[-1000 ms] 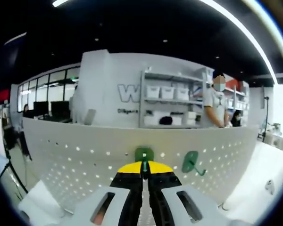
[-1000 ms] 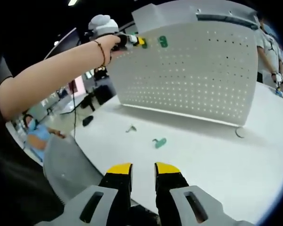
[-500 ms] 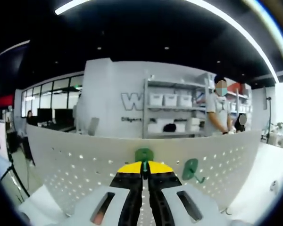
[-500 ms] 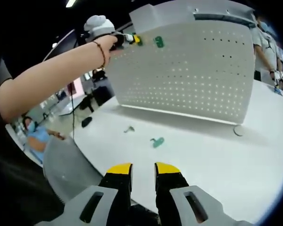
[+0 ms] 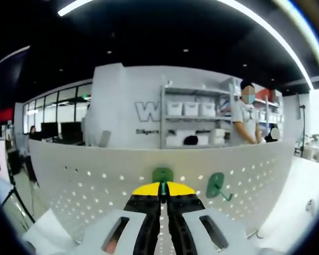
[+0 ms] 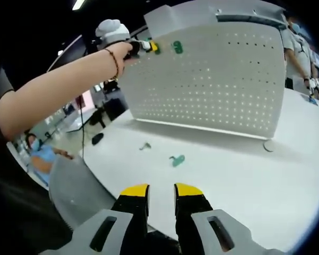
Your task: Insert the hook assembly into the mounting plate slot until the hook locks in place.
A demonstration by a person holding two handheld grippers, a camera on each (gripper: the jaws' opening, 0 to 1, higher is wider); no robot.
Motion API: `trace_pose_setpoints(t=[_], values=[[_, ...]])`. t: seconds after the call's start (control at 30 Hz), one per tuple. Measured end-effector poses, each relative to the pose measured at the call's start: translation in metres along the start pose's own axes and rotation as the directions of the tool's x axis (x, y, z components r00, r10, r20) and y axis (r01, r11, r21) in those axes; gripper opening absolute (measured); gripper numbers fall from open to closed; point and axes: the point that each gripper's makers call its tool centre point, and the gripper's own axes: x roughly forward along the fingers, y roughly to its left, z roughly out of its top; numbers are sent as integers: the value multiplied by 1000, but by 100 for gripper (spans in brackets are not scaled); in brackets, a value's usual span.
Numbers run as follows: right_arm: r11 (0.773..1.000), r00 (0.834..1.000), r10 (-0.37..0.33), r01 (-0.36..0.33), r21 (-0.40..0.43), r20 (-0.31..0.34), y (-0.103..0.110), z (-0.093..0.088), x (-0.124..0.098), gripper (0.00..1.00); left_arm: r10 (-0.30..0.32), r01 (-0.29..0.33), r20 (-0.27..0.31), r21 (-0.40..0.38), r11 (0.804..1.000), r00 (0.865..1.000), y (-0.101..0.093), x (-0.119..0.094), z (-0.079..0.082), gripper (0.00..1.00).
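- Green hooks: 3 — two at the pegboard (image 6: 212,79), (image 5: 162,175) and (image 5: 216,184); one on the table (image 6: 244,175), (image 6: 177,159).
- Grippers: 2, (image 5: 162,187) and (image 6: 161,187).

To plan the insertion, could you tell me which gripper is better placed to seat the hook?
Left: its gripper is shut on the green plastic hook at the white perforated panel.

A large "W" on the grey wall (image 5: 122,106); smaller lettering below seems unreadable

Green hook (image 5: 162,175) against white perforated plate (image 5: 90,180), near top edge.
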Motion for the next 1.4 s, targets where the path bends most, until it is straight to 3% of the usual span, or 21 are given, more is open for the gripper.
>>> trace_pose_setpoints(t=[0.6,1.17,1.4], values=[[1000,1000,-12,12,-1,2,0,1,-2,17,14,-14,-5,14,1000,1000,3,1,-8,2],[1000,1000,-22,22,7,-1,0,-2,-4,17,10,-10,-27,19,1000,1000,6,19,-16,2],[1000,1000,-24,24,6,-3,-1,-3,-4,17,-24,24,-49,2,1000,998,6,26,-18,3]])
